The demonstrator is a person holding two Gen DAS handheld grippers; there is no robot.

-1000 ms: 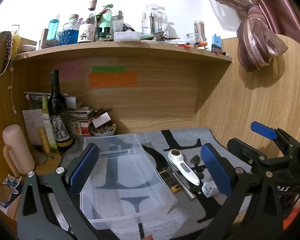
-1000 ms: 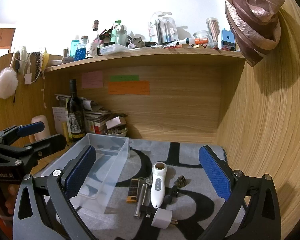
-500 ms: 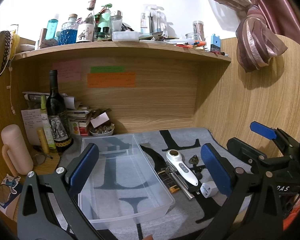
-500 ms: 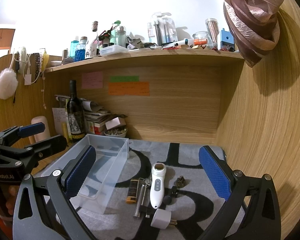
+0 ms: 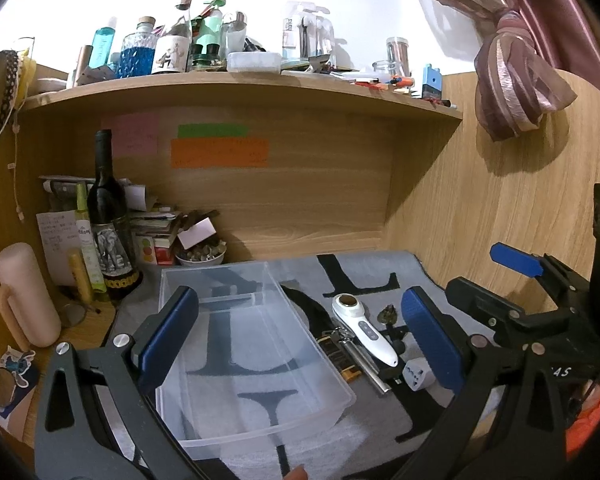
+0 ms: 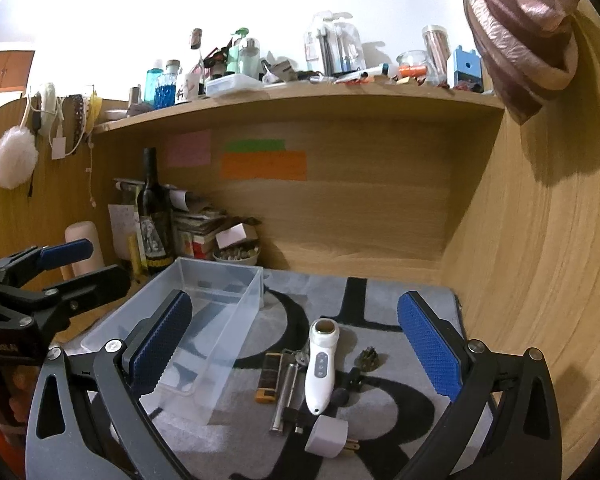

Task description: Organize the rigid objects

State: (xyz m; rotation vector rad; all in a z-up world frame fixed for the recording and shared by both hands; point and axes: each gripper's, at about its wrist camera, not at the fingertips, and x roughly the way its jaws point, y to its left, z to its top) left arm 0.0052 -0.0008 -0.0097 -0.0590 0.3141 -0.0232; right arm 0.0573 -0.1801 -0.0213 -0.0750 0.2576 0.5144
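clear plastic bin [image 5: 252,344], thin-walled, rectangular, nothing in it, sits on a grey fuzzy mat [image 6: 380,304] with black letters. just right of the bin lie a smooth white handheld device [image 6: 322,364], a steel cylinder [image 6: 286,396], a brown-and-yellow bar [image 6: 269,376], a white plug adapter [image 6: 327,436] and a small spiky dark lump [image 6: 369,358]. left gripper [image 5: 300,340] jaws spread wide, above the bin, holding nothing. right gripper [image 6: 296,344] jaws wide too, the device below and between them, untouched. small black parts under the device are hard to make out.
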